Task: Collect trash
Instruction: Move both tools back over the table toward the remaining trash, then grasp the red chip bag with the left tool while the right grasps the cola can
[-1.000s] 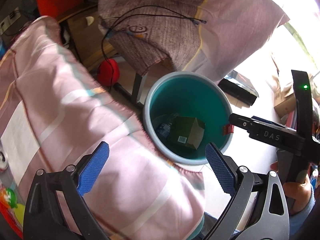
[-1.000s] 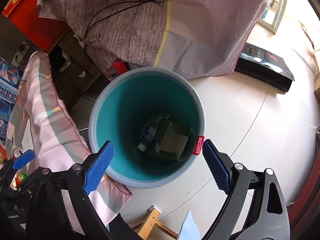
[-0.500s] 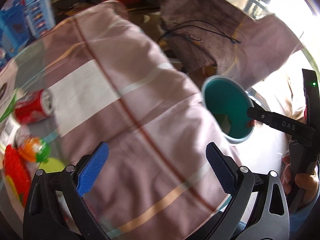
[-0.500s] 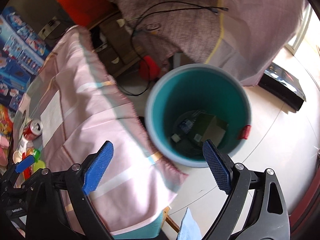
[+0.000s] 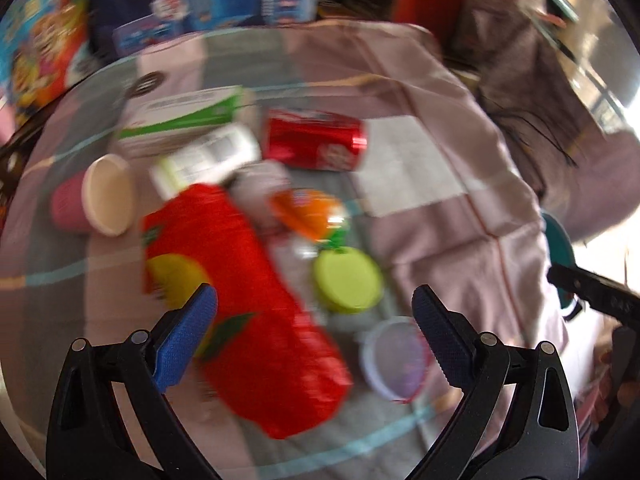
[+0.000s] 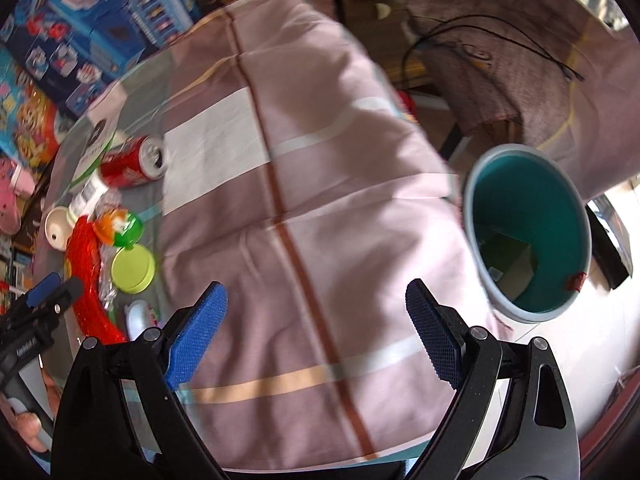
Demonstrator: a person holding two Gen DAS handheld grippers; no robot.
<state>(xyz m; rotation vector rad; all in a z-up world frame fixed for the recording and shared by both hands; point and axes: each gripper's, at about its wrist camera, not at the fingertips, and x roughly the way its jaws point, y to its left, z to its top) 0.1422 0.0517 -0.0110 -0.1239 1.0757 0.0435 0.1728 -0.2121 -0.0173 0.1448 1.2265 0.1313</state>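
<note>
Item: long red crinkly plastic snack bag (image 5: 244, 304), lying on the cloth-covered bench (image 6: 320, 184) directly under your left hand-held gripper (image 5: 314, 322), whose jaws are spread and empty. Likely light, soft, slippery; pinch a flat edge at 12 o'clock. Right hand-held gripper (image 6: 316, 320): spread, empty. Teal round plastic bin (image 6: 528, 232) stands at 2 o'clock.

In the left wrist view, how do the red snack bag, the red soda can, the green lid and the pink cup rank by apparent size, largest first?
1. red snack bag, clearly largest, though it lies nearest the camera.
2. red soda can.
3. pink cup and green lid: they look alike, and blur leaves their order unsure.
</note>
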